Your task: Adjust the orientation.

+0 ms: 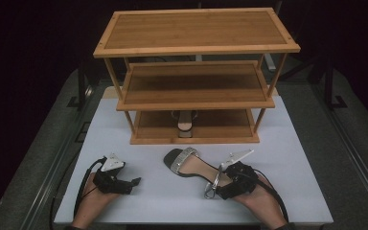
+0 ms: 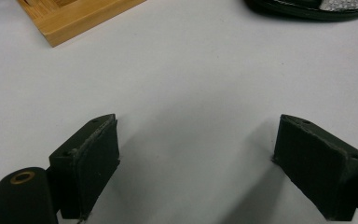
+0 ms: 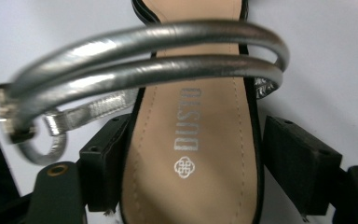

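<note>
A high-heeled sandal with silver straps, tan insole and black sole lies on the white table top in front of the rack, toe pointing to the far left. My right gripper is at its heel end. In the right gripper view the insole runs between the two black pads and the silver ankle straps arch across above; a thin gap shows at the right pad, so the jaws stand open around the heel. My left gripper rests at the left, open, with bare table between its jaws.
A three-tier bamboo shoe rack stands at the back of the table; a matching sandal sits on its bottom shelf. The rack's corner and the sandal's toe edge the left gripper view. Dark floor surrounds the table.
</note>
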